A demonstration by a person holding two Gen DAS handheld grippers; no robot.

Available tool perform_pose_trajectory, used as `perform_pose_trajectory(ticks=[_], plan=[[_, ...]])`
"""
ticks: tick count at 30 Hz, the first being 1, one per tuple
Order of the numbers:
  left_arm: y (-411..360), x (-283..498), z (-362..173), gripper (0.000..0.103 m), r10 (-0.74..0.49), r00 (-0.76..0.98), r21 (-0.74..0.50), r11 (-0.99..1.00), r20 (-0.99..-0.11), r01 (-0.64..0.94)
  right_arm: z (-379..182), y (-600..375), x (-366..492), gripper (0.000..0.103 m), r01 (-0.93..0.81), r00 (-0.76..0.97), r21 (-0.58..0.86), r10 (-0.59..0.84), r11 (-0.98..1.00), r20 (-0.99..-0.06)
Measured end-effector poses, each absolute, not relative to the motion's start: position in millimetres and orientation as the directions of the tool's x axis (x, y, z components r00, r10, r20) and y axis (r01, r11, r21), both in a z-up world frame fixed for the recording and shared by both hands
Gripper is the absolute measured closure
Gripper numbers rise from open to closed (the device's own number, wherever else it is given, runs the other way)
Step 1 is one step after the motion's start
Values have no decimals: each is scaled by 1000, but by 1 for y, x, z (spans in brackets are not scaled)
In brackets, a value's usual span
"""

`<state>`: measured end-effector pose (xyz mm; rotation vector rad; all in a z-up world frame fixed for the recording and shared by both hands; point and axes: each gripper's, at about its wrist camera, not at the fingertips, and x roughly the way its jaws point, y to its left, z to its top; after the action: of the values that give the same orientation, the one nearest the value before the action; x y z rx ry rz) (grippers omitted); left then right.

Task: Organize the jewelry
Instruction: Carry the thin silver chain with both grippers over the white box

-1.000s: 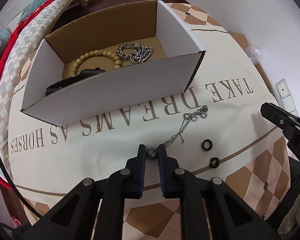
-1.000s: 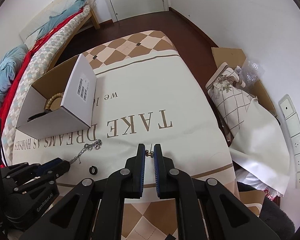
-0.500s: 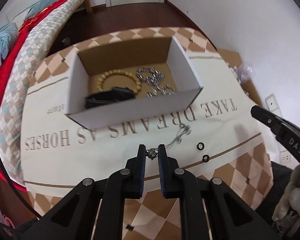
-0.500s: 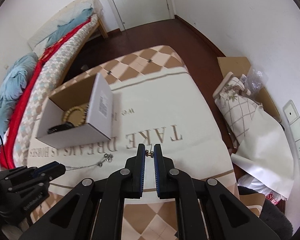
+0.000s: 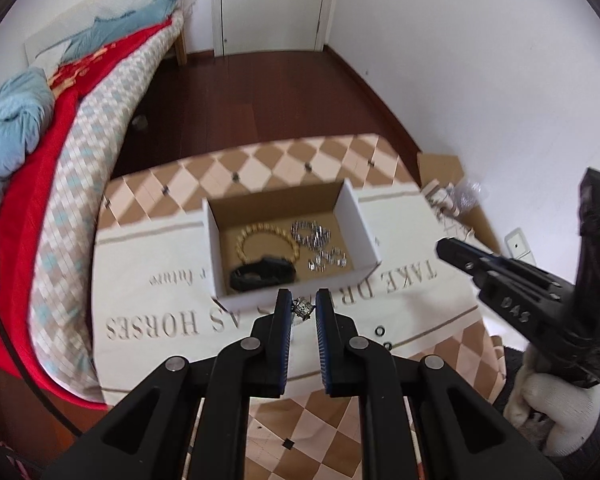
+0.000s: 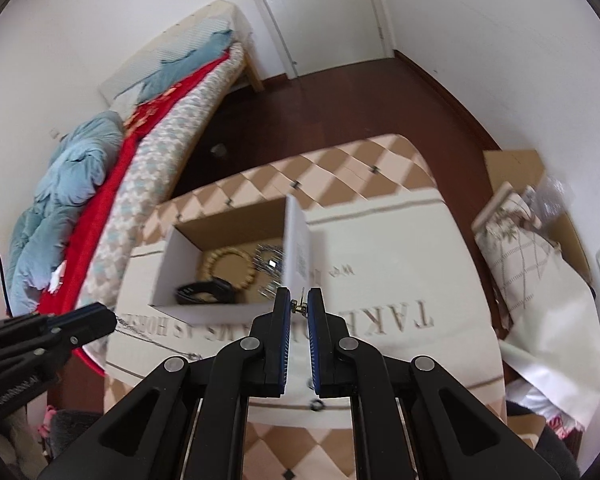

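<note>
Our left tongs [image 5: 303, 307] tilt steeply down above the counter [image 5: 152, 336], pinching the silver chain's clasp [image 5: 302, 309] before the box [image 5: 364, 224]. Our right tongs [image 6: 299, 306], likewise angled down, pinch its small gold end [image 6: 299, 307], a gloved hand [image 5: 548, 404] gripping them.

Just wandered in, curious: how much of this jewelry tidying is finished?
Done: a tan beaded bracelet, a chunky silver chain and a black band lie in the white cardboard box. In hand: the left gripper pinches one end of a thin silver necklace, the right gripper its small clasp. Left: two small black rings on the tablecloth.
</note>
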<state>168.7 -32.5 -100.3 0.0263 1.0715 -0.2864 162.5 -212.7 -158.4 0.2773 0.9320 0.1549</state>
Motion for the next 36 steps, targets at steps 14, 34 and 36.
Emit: perform_pose_trajectory(ticks=[14,34,36], plan=[[-5,240,-28,94,-256,517,-143,958,-817,250,-116,-185,218,94,-98,587,317,312,943,-747],[-9,321,-166,93,-144,273,-96,979,-951,181,-206,-160,311,94,-93,334,297,310,951,-890],[-6,327,-175,91,-129,237,-94,984,-963,154,-209,-156,315,94,-95,326,286,301,954,-896]])
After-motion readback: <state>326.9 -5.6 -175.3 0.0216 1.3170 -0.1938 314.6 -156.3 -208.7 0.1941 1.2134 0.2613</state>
